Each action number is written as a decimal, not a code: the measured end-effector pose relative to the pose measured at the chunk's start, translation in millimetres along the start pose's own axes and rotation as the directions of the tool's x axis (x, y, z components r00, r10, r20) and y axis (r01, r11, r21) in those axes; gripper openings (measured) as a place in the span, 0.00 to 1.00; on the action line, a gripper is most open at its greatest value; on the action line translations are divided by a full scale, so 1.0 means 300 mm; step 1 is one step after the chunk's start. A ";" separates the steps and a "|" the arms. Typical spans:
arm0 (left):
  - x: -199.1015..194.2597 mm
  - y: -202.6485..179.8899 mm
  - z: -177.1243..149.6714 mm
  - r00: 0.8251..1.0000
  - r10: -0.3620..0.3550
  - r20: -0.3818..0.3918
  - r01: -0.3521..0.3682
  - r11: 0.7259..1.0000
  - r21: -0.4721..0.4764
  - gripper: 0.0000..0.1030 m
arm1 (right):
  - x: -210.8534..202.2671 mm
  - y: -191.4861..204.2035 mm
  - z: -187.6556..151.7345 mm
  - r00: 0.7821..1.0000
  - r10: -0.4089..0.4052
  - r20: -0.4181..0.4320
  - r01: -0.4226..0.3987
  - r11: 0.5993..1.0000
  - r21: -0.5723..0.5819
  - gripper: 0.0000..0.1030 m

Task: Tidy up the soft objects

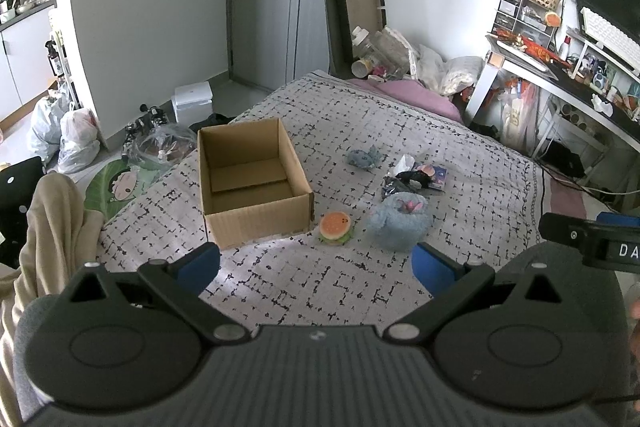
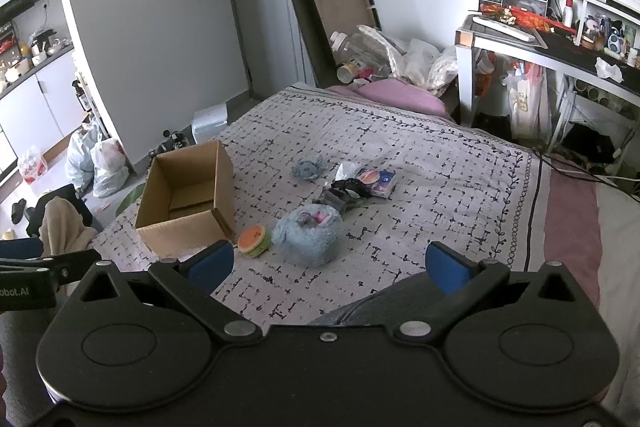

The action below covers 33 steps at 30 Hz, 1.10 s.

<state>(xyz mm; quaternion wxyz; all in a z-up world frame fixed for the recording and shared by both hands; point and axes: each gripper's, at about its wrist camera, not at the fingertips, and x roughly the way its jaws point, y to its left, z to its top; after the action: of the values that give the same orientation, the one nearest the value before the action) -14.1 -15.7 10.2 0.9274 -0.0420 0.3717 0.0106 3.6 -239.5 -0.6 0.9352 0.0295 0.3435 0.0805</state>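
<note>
Left gripper (image 1: 316, 263): jaws spread wide, holding nothing, above the bedspread (image 1: 460, 131).
Right gripper (image 2: 328, 263): jaws wide, holding nothing.
Cardboard box (image 1: 256, 215): open-topped, on the bedspread's left part.
Burger plush (image 1: 336, 227): just beside the box's right corner.
Blue fluffy toy (image 1: 400, 223): right of the burger plush.
Small blue plush (image 1: 362, 157): farther back, near dark cloth items (image 1: 408, 179).

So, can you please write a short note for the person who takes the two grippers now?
Left gripper: open, holding nothing. Right gripper: open, holding nothing.
Cardboard box stands on the bed, nothing inside.
Beside it lie the burger toy and the fluffy blue plush; the small blue plush and dark cloth pile lie farther back.
Done: nothing. Left: everything soft, presumably into the box.
</note>
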 end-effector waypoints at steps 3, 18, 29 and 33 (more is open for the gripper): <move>0.001 0.001 -0.001 1.000 -0.001 -0.002 0.001 1.000 -0.002 0.99 | -0.002 -0.001 -0.002 1.000 0.001 0.002 -0.001 1.000 -0.007 1.00; 0.013 -0.003 0.000 1.000 -0.009 -0.005 0.009 1.000 0.007 0.99 | 0.039 0.010 0.000 1.000 0.006 -0.006 -0.006 1.000 0.000 1.00; 0.081 0.015 0.035 0.999 -0.021 -0.027 0.021 1.000 -0.006 0.99 | 0.099 0.026 0.007 1.000 0.008 -0.030 -0.007 1.000 0.005 1.00; 0.117 0.017 0.047 0.999 -0.019 -0.035 0.018 1.000 -0.009 0.99 | 0.129 -0.001 0.010 0.999 0.010 -0.042 -0.008 0.999 0.037 1.00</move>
<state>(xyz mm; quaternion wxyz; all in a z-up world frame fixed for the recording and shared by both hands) 20.8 -9.8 -4.4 0.9207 -0.0495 0.3872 0.0029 34.6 -233.2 -22.9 0.9267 0.0466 0.3643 0.0788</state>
